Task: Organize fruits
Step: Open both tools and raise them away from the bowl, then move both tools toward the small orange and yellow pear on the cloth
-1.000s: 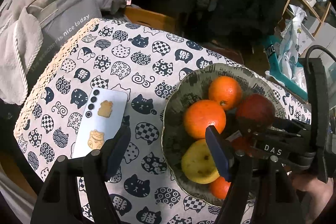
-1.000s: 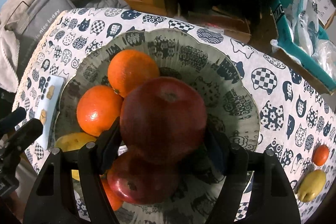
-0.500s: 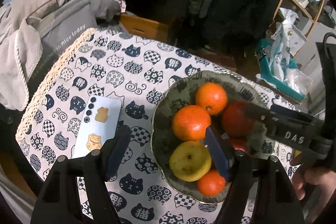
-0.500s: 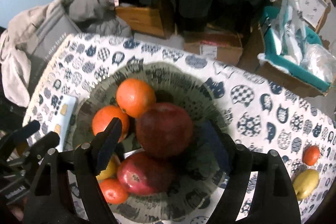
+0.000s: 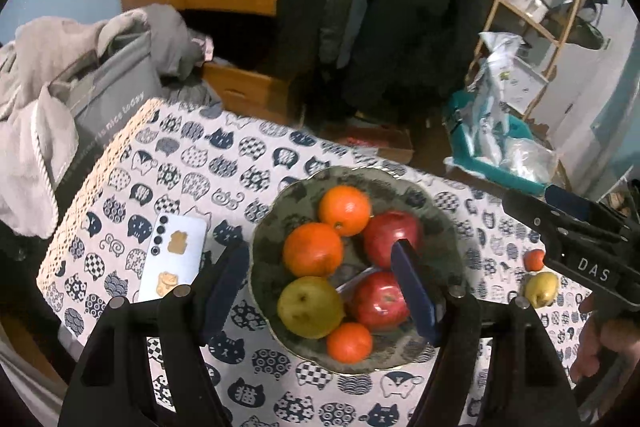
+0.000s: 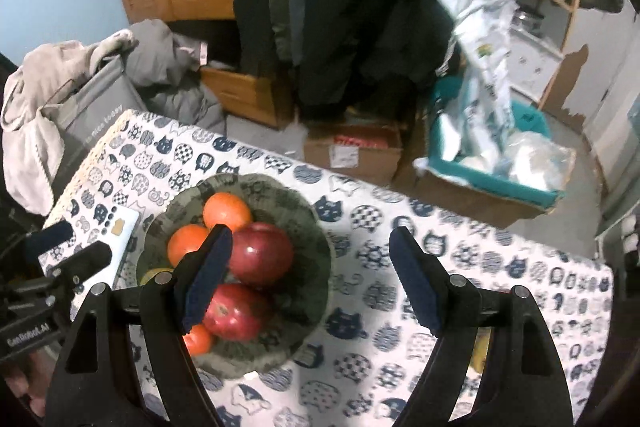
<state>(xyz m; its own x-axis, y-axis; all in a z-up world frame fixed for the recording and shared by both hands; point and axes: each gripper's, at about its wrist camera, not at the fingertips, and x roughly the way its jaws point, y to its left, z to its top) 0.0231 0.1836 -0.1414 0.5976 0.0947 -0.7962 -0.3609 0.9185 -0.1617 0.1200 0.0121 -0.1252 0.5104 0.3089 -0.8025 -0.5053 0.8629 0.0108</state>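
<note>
Bowl [image 5: 436,227], two apples [image 5: 392,237], three oranges [image 5: 345,210]

A table [image 5: 256,163] wears a white cloth printed with dark blue cat faces. On it sits a round, dark green bowl with a wavy rim [image 5: 448,227], full of fruit. Just left of the bowl lies a pale blue phone with gold cat stickers [image 5: 176,263], flat on the cloth. Well to the right of the bowl, near the edge, a tiny orange fruit [image 5: 534,259] and a small yellow pear [image 5: 541,289] lie close together.
</note>
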